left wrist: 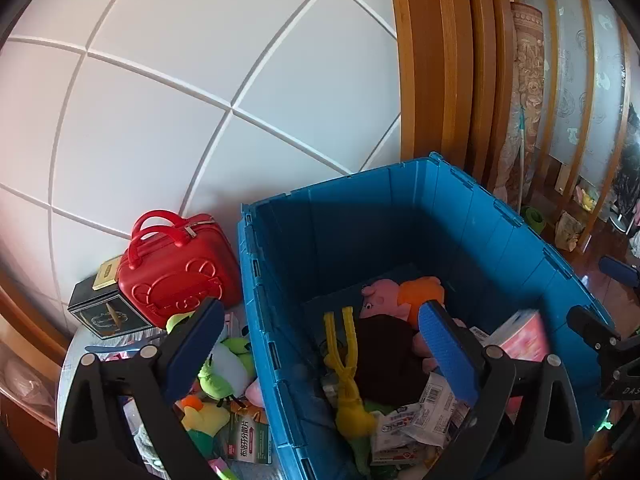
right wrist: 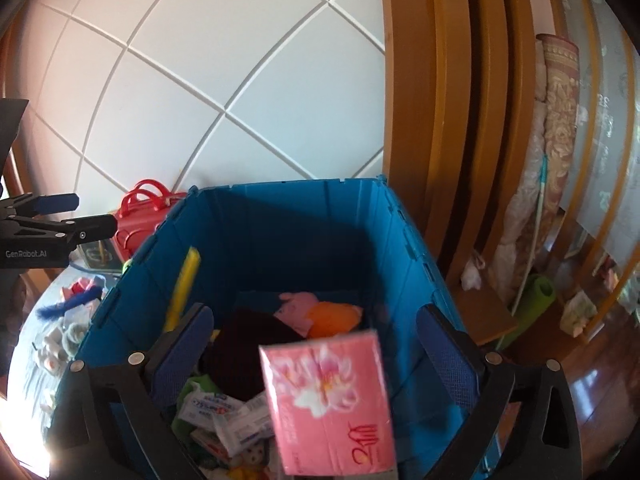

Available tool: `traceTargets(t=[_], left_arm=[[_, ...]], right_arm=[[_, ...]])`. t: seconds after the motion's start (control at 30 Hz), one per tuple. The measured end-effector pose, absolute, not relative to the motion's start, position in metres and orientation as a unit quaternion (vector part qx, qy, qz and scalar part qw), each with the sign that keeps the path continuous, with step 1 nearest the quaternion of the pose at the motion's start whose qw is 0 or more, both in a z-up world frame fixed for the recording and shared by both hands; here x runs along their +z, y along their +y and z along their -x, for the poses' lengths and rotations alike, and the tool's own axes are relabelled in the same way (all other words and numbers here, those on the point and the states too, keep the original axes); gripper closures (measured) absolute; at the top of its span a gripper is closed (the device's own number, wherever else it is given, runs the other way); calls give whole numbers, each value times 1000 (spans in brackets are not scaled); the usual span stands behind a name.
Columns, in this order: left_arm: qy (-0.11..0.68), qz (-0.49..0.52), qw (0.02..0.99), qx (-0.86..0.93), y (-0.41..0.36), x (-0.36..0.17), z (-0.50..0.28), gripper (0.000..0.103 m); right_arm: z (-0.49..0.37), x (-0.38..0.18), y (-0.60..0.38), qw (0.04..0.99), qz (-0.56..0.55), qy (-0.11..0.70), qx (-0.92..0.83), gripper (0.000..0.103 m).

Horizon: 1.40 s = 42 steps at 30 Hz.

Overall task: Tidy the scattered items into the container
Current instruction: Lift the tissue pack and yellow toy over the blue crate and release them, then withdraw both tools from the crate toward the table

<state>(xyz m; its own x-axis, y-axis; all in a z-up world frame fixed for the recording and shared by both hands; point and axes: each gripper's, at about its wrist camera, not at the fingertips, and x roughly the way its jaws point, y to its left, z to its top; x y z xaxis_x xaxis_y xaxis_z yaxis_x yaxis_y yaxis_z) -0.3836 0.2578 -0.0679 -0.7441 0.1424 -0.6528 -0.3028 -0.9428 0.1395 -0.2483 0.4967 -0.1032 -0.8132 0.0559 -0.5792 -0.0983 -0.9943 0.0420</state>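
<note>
A blue plastic crate [left wrist: 500, 236] [right wrist: 280, 216] holds a pink pig plush [left wrist: 380, 294], an orange plush [right wrist: 332, 318], a yellow plastic tong toy [left wrist: 344, 364] and white packets [right wrist: 224, 416]. My right gripper [right wrist: 316, 344] is open over the crate. A pink tissue pack [right wrist: 332, 404] sits between its fingers, touching neither, blurred as if falling. My left gripper [left wrist: 324, 344] is open and empty, straddling the crate's left wall. The pink pack shows at the crate's right side in the left wrist view [left wrist: 520, 338].
Left of the crate, a table [left wrist: 76, 344] carries a red mini suitcase [left wrist: 180, 272], a dark box [left wrist: 100, 312], green plush toys [left wrist: 220, 376] and a medicine box [left wrist: 250, 438]. A wooden door frame [right wrist: 440, 120] and rolled mats [right wrist: 552, 140] stand at right.
</note>
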Motion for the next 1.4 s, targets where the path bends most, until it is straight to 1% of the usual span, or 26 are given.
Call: traceTargets(t=[0.2, 0.33, 0.6, 1.07, 1.4], left_arm=[[112, 342, 107, 927, 233, -72, 371, 4], [87, 345, 85, 931, 201, -75, 359, 4], [66, 356, 42, 931, 138, -95, 322, 4], [27, 416, -42, 908, 0, -168, 271, 4], [12, 455, -111, 883, -128, -215, 246, 4]], right_arm=[[242, -97, 486, 35, 299, 34, 953, 0], [236, -94, 474, 24, 298, 25, 954, 0], [221, -86, 431, -14, 291, 4, 957, 0], [222, -91, 310, -96, 308, -44, 945, 0], [231, -107, 187, -163, 317, -82, 931, 0]])
